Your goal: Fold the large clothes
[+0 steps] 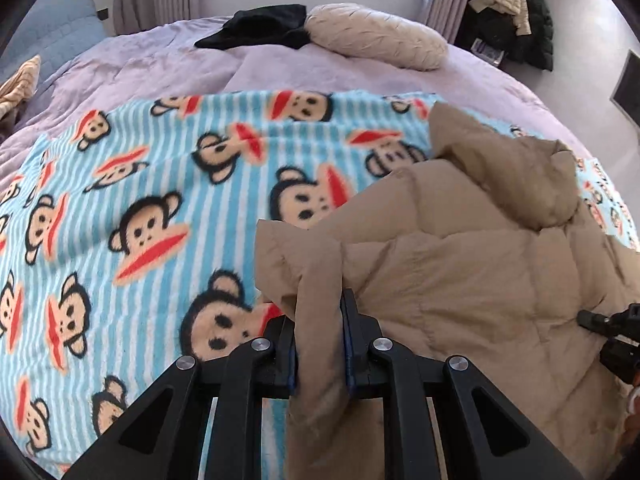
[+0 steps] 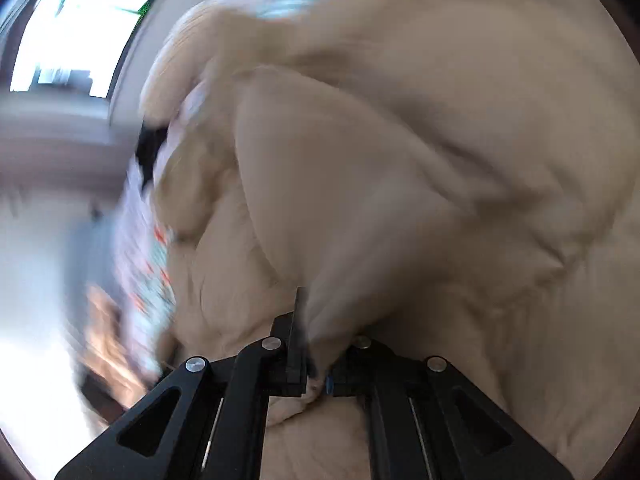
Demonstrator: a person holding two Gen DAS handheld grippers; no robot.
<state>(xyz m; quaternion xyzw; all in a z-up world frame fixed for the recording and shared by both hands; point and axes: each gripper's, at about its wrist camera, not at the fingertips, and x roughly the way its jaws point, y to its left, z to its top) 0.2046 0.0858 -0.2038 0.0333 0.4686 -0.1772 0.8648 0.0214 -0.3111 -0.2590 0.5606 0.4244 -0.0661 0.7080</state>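
Grippers, left gripper (image 1: pixel 320 336) and right gripper (image 2: pixel 310 344), are clenching the tan puffer jacket (image 1: pixel 460 248) at six o'clock, seemingly readying a fold.

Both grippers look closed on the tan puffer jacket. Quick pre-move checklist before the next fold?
1. Left gripper shut on the tan jacket: ok, a fold of fabric is pinched between its fingers.
2. Right gripper shut on the jacket: ok, fabric sits between the fingers, though the view is blurred.
3. Where on the jacket the right gripper holds: cannot tell, motion blur.
4. Landing area: ok, the monkey blanket left of the jacket lies flat.
5. Pillow and black garment apart from the jacket: ok, far side of the bed.
6. Hood flat: not ok, bunched up.
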